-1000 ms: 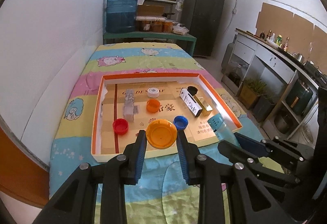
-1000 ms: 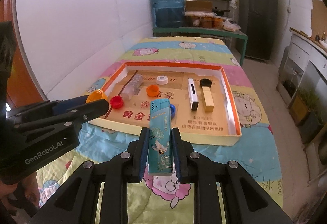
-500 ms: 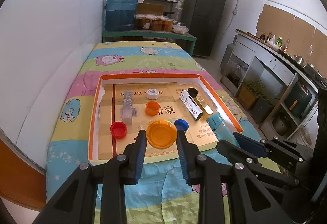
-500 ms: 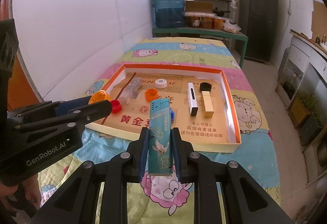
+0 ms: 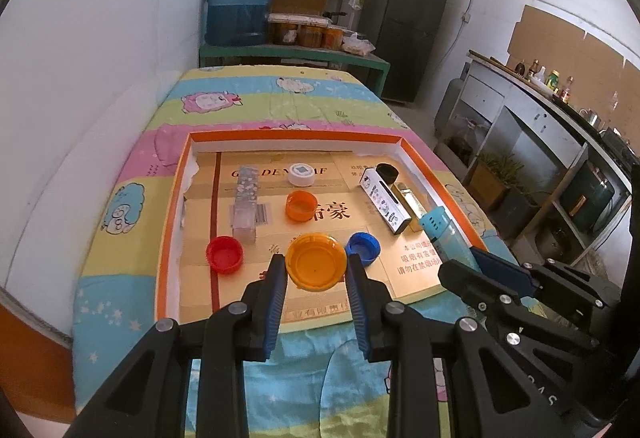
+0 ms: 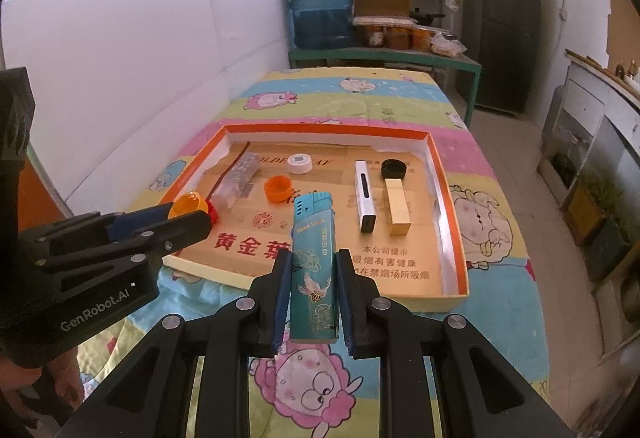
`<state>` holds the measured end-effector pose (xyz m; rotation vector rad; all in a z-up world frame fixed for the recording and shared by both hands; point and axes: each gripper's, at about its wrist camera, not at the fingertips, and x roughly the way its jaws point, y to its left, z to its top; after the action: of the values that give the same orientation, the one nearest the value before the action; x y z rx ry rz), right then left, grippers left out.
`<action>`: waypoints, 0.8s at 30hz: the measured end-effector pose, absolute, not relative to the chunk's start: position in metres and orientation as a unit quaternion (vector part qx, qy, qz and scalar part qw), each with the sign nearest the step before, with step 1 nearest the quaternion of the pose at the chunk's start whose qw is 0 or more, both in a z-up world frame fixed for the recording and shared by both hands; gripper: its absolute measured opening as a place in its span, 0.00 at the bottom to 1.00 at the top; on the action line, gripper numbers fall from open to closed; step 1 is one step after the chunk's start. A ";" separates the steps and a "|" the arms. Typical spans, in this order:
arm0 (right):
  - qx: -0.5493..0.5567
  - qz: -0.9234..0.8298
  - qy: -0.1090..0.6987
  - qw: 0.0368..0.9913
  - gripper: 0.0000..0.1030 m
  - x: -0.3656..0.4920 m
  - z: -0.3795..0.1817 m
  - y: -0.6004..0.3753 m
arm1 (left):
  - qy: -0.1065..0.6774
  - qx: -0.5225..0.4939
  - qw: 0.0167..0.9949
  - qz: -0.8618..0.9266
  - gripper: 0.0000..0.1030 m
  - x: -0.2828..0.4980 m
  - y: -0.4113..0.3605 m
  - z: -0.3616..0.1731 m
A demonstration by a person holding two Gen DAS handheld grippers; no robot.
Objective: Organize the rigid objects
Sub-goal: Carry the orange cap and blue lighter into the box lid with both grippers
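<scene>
The left gripper holds the orange lid; the right gripper holds the teal lighter, long axis toward the tray above it in frame.

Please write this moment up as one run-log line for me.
left gripper: shut on orange lid | right gripper: shut on teal lighter | both held above near end of orange-rimmed tray

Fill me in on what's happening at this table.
A person holds a gripper in each hand over an orange-rimmed tray of small items. The left gripper is shut on a large orange lid; the right gripper is shut on a teal lighter. Caps, a white stick and a gold block already lie in the tray.
</scene>
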<state>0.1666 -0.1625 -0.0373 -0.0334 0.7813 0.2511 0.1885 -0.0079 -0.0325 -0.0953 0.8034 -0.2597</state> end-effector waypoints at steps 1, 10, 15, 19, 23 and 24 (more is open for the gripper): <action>-0.016 0.122 0.380 0.917 0.22 0.169 -0.038 -0.163 | 0.391 -0.046 0.910 -0.126 0.30 0.191 -0.009 -0.034; -0.015 0.116 0.385 0.915 0.22 0.192 -0.044 -0.166 | 0.393 -0.050 0.908 -0.134 0.30 0.210 -0.014 -0.035; -0.013 0.117 0.385 0.915 0.22 0.198 -0.045 -0.165 | 0.391 -0.055 0.909 -0.131 0.30 0.215 -0.011 -0.033; -0.013 0.119 0.387 0.914 0.22 0.199 -0.047 -0.164 | 0.395 -0.056 0.908 -0.128 0.30 0.217 -0.010 -0.036; -0.011 0.118 0.390 0.913 0.22 0.201 -0.048 -0.165 | 0.397 -0.055 0.908 -0.126 0.30 0.217 -0.010 -0.038; -0.011 0.118 0.390 0.913 0.22 0.201 -0.048 -0.166 | 0.398 -0.056 0.907 -0.125 0.30 0.218 -0.009 -0.039</action>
<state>0.2013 -0.1655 -0.0475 -0.0229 0.8033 0.2421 0.2179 -0.0091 -0.0389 -0.1160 0.8218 -0.2577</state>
